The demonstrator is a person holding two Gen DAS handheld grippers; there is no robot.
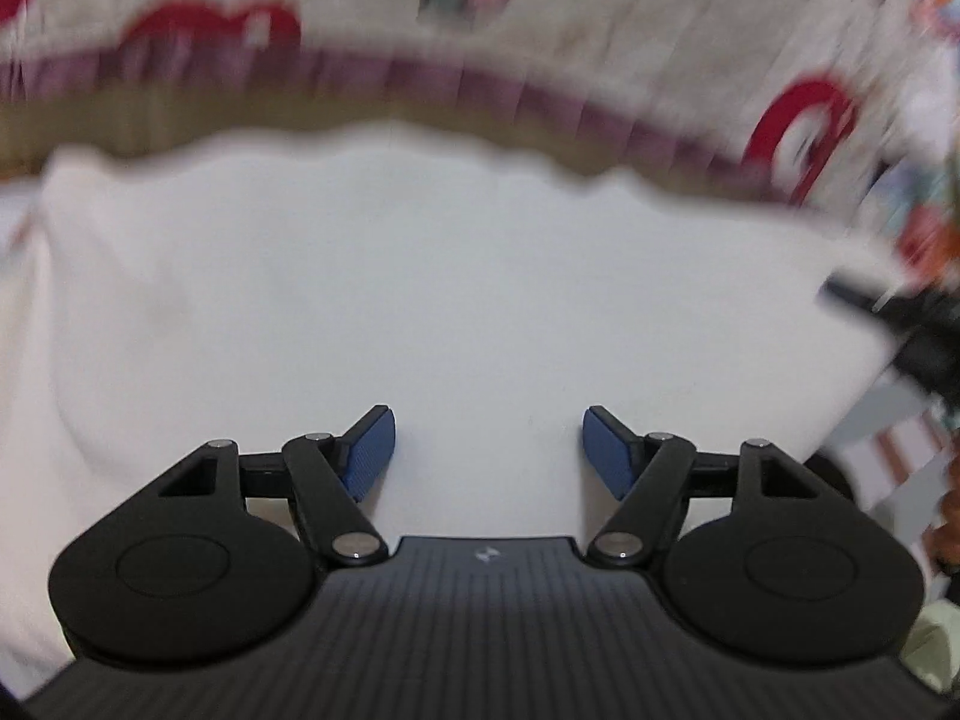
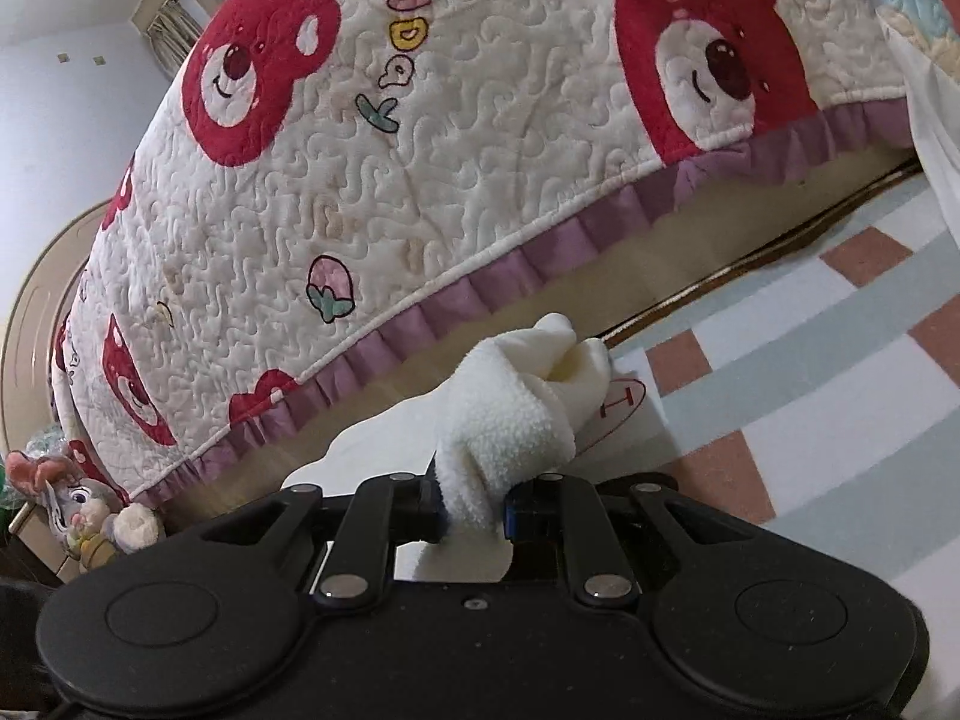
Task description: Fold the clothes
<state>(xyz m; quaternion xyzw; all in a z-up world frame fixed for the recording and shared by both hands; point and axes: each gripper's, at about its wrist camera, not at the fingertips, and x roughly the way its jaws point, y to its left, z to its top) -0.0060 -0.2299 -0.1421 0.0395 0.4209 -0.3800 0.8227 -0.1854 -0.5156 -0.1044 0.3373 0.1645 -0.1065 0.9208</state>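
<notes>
Fleecy cream garment (image 2: 510, 414) pinched in right tongs (image 2: 474, 510) below the bear-print quilt (image 2: 420, 138), left tongs (image 1: 489, 450) held open over white cloth (image 1: 420, 300).

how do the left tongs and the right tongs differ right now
The left tongs stand open, blue pads apart with nothing between them; the right tongs are shut on a bunch of cream fleece garment.
The left tongs point at smooth white cloth; the right tongs point toward the bear-print bedspread and striped floor mat.
Both are black linkages with blue pads.
</notes>
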